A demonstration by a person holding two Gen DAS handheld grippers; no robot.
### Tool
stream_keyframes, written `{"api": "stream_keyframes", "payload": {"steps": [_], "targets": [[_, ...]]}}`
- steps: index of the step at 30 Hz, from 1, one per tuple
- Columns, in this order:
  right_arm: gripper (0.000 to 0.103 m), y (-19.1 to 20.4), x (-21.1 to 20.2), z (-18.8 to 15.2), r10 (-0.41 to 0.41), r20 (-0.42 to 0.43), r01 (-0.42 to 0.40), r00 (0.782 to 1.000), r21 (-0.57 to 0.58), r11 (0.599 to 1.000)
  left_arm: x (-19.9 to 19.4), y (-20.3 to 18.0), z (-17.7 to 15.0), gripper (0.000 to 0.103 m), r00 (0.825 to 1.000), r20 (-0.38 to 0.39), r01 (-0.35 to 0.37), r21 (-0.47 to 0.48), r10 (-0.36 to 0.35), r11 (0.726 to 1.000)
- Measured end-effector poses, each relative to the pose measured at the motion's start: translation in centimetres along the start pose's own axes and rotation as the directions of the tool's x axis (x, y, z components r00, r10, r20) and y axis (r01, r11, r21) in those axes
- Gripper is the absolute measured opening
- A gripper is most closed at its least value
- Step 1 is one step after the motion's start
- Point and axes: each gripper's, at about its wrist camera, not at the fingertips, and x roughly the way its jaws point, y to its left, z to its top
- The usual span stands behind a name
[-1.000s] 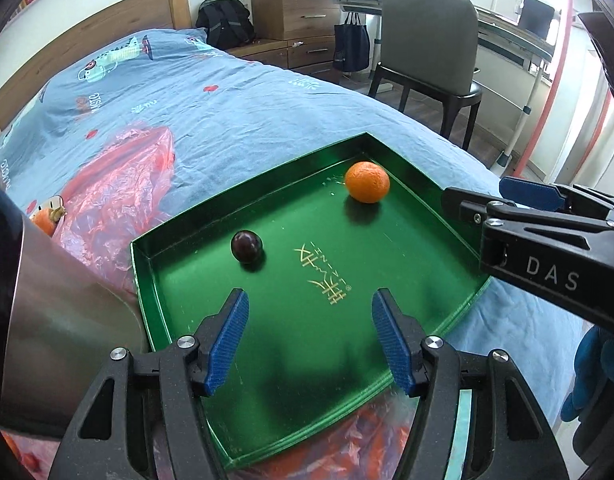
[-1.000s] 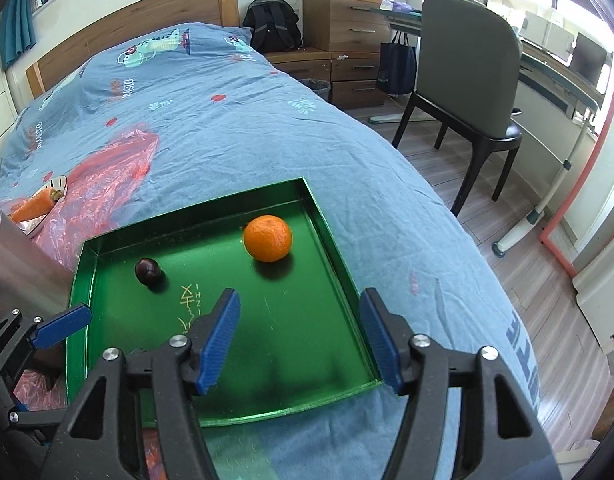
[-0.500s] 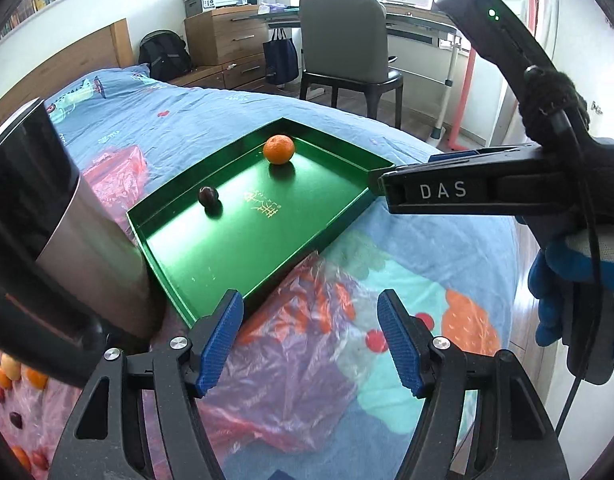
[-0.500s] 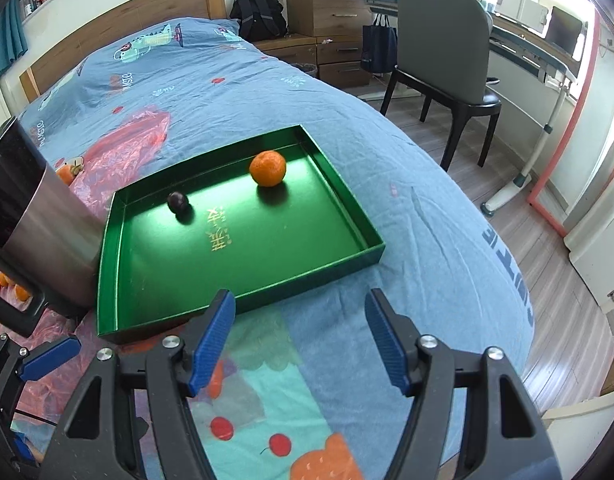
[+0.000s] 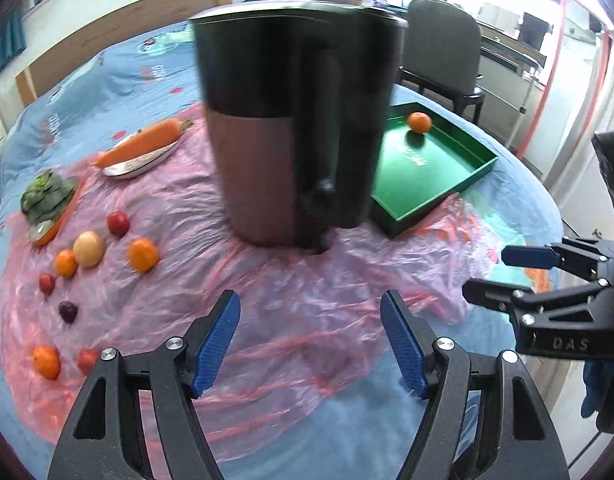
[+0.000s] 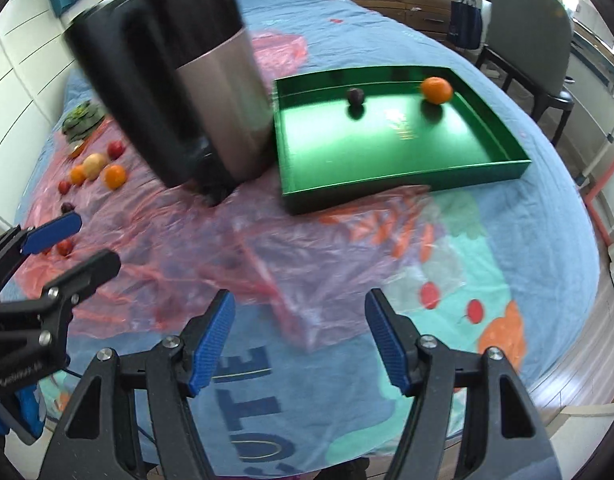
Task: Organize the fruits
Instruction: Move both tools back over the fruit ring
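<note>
- Green tray (image 6: 403, 168) on the bed by a tall dark canister (image 5: 299, 120); holds one orange (image 6: 437, 90) & one dark plum (image 6: 355, 97).
- Loose fruit cluster (image 5: 89, 254) waits on pink plastic sheet (image 5: 307, 288), well apart from tray: likely between trips, next pick pending.
- Left gripper (image 5: 311, 344) empty, jaws just been widening; right gripper (image 6: 301, 342) wide, empty.
- Next: swing over to cluster, straddle one fruit.
- Canister hides tray's near corner in left view; frames motion-blurred.

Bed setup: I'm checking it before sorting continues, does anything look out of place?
Yes. A tall kettle-like appliance stands on the bed's pink plastic sheet beside the green tray. A carrot and leafy greens lie among the fruit.
</note>
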Motion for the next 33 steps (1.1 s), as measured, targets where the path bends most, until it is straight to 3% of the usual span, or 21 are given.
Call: {"api": "stream_keyframes", "payload": {"steps": [7,16,23,33], "targets": [[0.103,9.9,2.1,0.3,0.114,-0.041,-0.119,0.993,-0.143,0.983,-0.9,6.9,-3.1,0.073,0.996,-0.04,-0.086,-0.096,0.083,0.992],[0.103,18.4,4.7,3.1,0.175,-0.045,-0.181,0.983,-0.28,0.943,-1.1,14.1,-7.3,0.073,0.977,-0.119,-0.196,-0.164,0.178,0.967],[0.103,22.3,7.2,6.4,0.212,-0.013,-0.203,0.977,-0.344,0.917,-0.4,17.7,-9.5,0.072,0.97,-0.153,-0.215,-0.202,0.186,0.955],[0.103,24.7,12.4,10.4,0.228,0.004,-0.214,0.974,-0.339,0.916,1.3,21.3,-10.0,0.07,0.971,-0.157,-0.222,-0.302,0.181,0.927]]}}
